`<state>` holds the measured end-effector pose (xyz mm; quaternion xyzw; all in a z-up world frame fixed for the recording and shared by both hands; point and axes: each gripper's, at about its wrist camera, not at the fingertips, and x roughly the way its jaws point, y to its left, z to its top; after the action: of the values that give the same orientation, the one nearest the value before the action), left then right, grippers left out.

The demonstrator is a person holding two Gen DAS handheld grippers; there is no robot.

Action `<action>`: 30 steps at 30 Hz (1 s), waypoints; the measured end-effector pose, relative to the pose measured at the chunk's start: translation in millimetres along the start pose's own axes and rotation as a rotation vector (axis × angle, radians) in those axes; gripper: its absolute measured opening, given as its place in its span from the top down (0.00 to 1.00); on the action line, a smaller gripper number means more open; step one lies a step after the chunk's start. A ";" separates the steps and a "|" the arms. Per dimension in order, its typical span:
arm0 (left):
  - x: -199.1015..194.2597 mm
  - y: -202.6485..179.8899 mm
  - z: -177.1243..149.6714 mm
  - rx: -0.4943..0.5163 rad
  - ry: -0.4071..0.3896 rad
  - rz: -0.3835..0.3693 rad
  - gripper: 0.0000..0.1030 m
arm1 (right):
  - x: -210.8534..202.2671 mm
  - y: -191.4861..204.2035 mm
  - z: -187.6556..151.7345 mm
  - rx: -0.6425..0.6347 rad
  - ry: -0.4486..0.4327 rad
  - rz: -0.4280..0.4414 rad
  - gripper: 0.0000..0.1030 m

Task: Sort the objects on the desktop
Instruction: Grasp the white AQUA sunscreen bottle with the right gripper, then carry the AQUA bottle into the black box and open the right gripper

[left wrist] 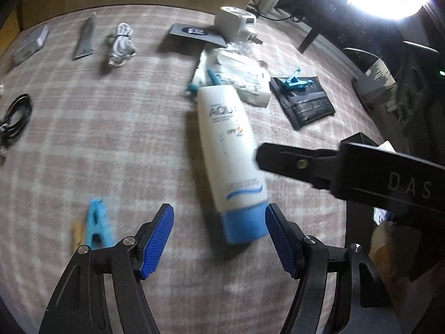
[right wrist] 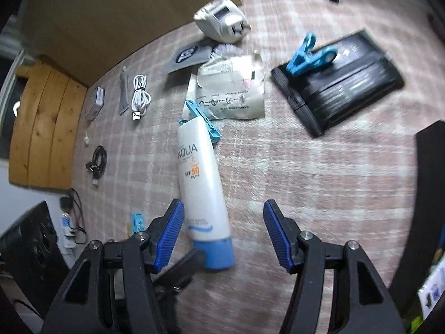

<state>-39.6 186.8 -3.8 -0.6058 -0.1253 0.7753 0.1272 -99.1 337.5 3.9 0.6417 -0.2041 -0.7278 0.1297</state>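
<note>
Blue ribbed pads are standing wide apart on both claws, and neither is gripping anything. The left claw [left wrist: 219,236] is hanging over the pink checked blanket [left wrist: 97,139], with the blue cap of the white sunscreen tube [left wrist: 230,150] lying just ahead of its right pad. The right claw [right wrist: 224,236] is reaching in from the right side of the left wrist view, one black finger crossing in front of the tube's side. In the right wrist view the tube's cap end is lying between the open pads, close to the left one, not touching either as far as the blur allows.

To the left of the left claw a blue clothespin [left wrist: 97,228] is lying on the blanket. Beyond the tube's far end, a second blue clothespin [right wrist: 198,119] is sitting partly under it, touching a crumpled white paper packet [right wrist: 230,91]. Farther right, a black pouch [right wrist: 339,83] is carrying a third blue clip [right wrist: 308,55] on top. Further out a white plug adapter [right wrist: 222,19] and a dark card [right wrist: 186,55] are lying. Off to the far left a coiled white cable [right wrist: 140,94], a grey tube [right wrist: 124,91], a small box [right wrist: 96,101] and a black cable [right wrist: 97,161] are resting well apart.
</note>
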 end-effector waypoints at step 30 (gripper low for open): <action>-16.8 -92.2 12.4 0.153 -0.045 -0.119 0.56 | -60.2 -35.6 -27.7 0.093 -0.075 0.138 0.66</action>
<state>-43.6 266.9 46.5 -0.5681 -0.1044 0.7871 0.2162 -60.6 392.4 37.9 0.6037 -0.2859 -0.7305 0.1419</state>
